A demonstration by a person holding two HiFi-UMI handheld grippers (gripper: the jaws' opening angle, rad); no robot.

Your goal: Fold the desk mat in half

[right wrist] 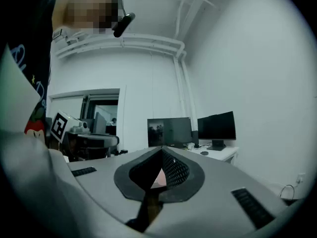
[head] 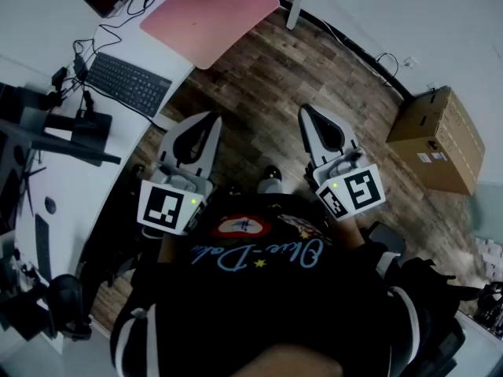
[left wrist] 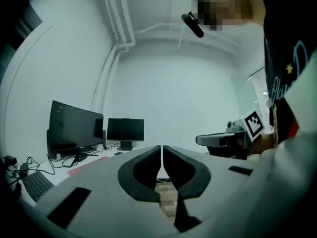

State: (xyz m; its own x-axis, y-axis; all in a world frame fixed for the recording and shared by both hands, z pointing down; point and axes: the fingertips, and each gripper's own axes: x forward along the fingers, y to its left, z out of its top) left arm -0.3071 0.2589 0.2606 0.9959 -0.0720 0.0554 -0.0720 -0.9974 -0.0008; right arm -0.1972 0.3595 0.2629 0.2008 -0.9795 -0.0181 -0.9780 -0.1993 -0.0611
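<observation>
Desk mat: the pink desk mat (head: 208,18) lies flat and unfolded on the white desk (head: 31,45), and its near corner juts past the desk's edge over the wooden floor (head: 259,85).
Left gripper: the left gripper (head: 206,124) is held close in front of the person's chest and level. Its jaws are pressed together with only a hairline between them and nothing in them, as the left gripper view shows (left wrist: 162,148).
Right gripper: the right gripper (head: 308,115) is held beside the left one at about the same height. Its jaws are closed tip to tip and empty (right wrist: 162,149).
Mat relative to the grippers: it is well apart from both, ahead of them across a stretch of bare floor. It sits nearer the left gripper's line than the right's, and neither gripper touches it.
Mat from the left gripper view: a thin pink strip (left wrist: 86,165) on the desk, low and to the left of the closed jaws, in front of the two dark monitors (left wrist: 77,128).
Near the mat: a black keyboard (head: 128,83) lies on the same desk, to the mat's left and apart from it.
Elsewhere: a cardboard box (head: 436,140) stands on the floor far to the right.
</observation>
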